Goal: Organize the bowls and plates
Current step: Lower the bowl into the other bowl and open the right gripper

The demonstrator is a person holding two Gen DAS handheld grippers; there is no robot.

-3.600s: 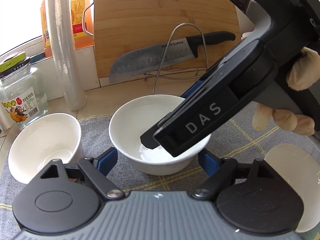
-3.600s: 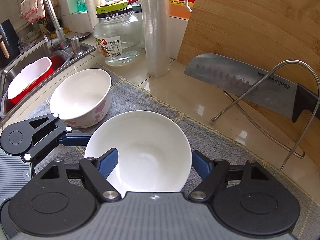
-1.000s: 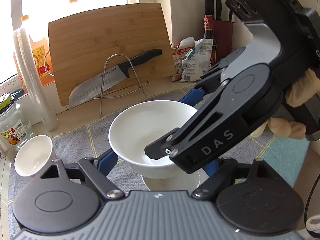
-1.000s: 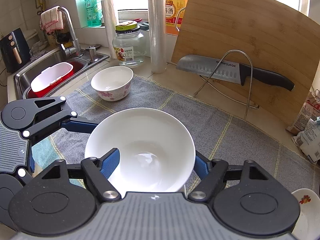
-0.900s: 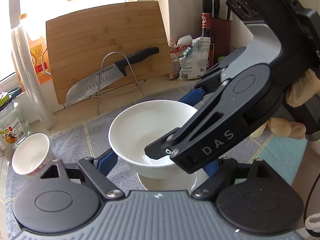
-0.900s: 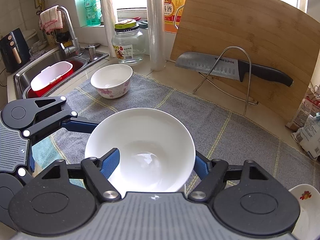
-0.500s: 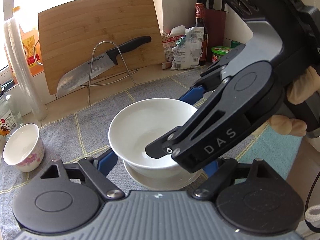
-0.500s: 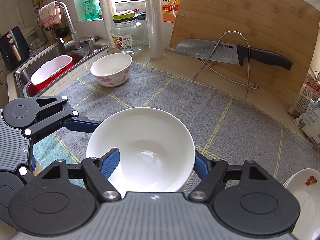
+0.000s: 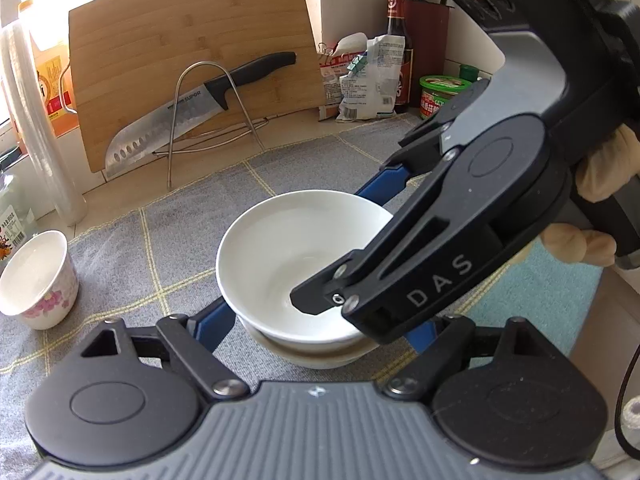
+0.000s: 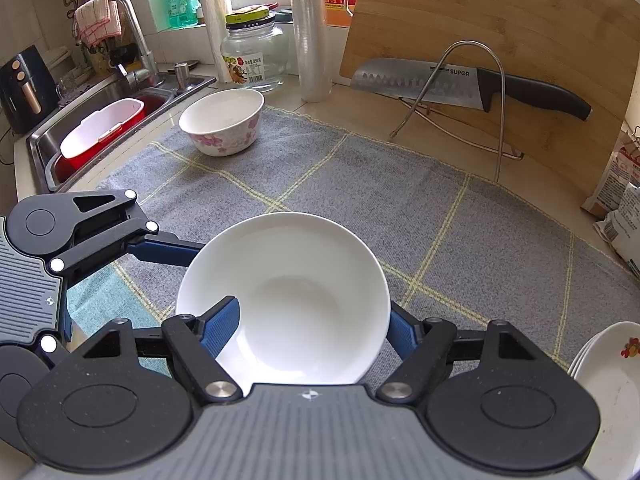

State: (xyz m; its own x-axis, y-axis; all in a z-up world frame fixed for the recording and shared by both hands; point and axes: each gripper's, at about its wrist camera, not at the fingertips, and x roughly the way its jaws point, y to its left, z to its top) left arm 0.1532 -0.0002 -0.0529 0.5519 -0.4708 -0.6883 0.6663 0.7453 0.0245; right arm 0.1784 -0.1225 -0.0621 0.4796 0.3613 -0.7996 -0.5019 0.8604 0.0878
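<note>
A plain white bowl (image 9: 288, 252) sits on a second white dish (image 9: 316, 354) on the grey mat. It also fills the middle of the right wrist view (image 10: 296, 288). Both grippers hold this bowl. My left gripper (image 9: 320, 324) clasps its sides. My right gripper (image 10: 312, 332) grips its near rim, its left finger inside the bowl. The right gripper's body (image 9: 460, 248) reaches in from the right. A floral bowl (image 10: 222, 120) stands apart at the mat's far left; it also shows in the left wrist view (image 9: 38, 278).
A stack of white plates (image 10: 608, 380) lies at the right. A knife on a wire rack (image 10: 460, 80) leans on a cutting board (image 10: 520, 40) behind. A sink (image 10: 104, 120), glass jar (image 10: 252, 56) and wrap roll (image 10: 312, 28) are at the back left.
Both grippers carried the white bowl back from the far side of the mat toward the near side and lowered it onto the second dish.
</note>
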